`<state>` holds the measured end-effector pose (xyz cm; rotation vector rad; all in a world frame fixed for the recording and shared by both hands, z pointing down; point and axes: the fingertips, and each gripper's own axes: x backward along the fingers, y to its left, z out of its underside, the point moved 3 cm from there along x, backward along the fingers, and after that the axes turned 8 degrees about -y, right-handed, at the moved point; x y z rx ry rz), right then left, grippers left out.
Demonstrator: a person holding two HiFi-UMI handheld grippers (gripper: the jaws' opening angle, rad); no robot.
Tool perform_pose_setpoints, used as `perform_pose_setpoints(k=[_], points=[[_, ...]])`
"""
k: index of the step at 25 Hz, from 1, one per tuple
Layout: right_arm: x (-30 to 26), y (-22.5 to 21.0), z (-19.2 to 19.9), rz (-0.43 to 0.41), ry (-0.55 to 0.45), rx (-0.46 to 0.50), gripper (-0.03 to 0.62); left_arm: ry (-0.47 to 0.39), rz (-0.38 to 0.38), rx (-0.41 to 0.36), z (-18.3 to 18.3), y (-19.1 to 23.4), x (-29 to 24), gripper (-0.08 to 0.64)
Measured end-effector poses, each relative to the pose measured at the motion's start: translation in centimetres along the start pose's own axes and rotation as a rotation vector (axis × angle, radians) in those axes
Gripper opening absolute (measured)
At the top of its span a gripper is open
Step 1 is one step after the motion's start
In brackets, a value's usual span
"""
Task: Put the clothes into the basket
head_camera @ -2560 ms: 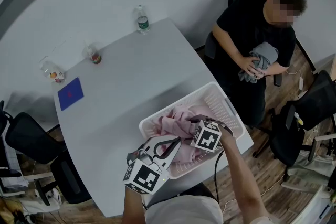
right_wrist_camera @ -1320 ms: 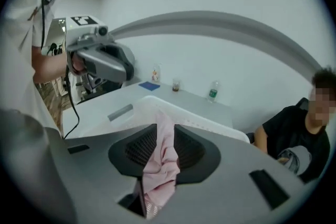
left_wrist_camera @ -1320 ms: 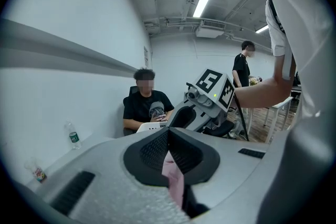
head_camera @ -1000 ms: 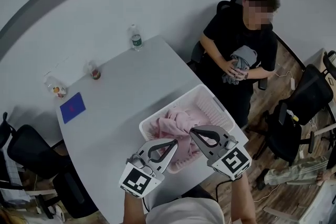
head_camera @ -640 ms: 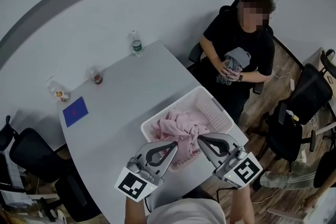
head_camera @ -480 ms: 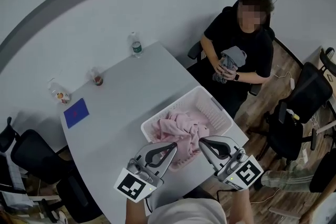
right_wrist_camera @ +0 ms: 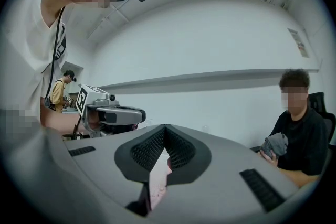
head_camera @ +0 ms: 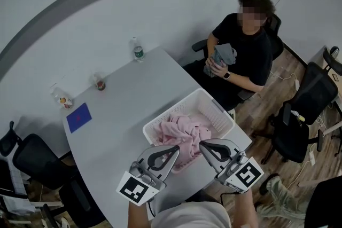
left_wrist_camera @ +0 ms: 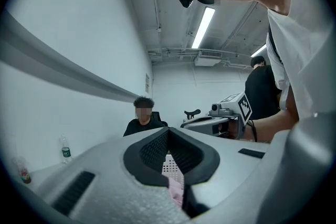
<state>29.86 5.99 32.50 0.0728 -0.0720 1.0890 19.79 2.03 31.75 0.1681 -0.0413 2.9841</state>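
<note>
Pink garment (head_camera: 184, 133) lies in the basket (head_camera: 218, 110) at the table's (head_camera: 128, 99) near right corner; left gripper (head_camera: 177, 147) and right gripper (head_camera: 201, 144) are closed, empty; seated person (head_camera: 248, 45) holds a grey garment (head_camera: 222, 54), likely left to do

The right gripper (head_camera: 203, 145) has lifted out of the basket (head_camera: 218, 109) — and drawn back.

Head view, as I see it from the operator's station: a white perforated plastic basket (head_camera: 217, 109) stands upright at the near right corner of the grey table (head_camera: 128, 99). A crumpled pink garment (head_camera: 180, 132) lies heaped inside, filling its nearer half. A grey garment (head_camera: 223, 54) is bunched against a seated person (head_camera: 251, 40), well apart from the basket.
</note>
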Motion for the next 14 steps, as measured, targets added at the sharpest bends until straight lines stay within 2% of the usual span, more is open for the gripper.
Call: perform_pose_setpoints(k=[14], points=[[0.33, -0.06, 0.41, -0.025, 0.008, -0.002, 0.003, 0.013, -0.013, -0.005, 0.18, -0.66, -0.63, 0.002]])
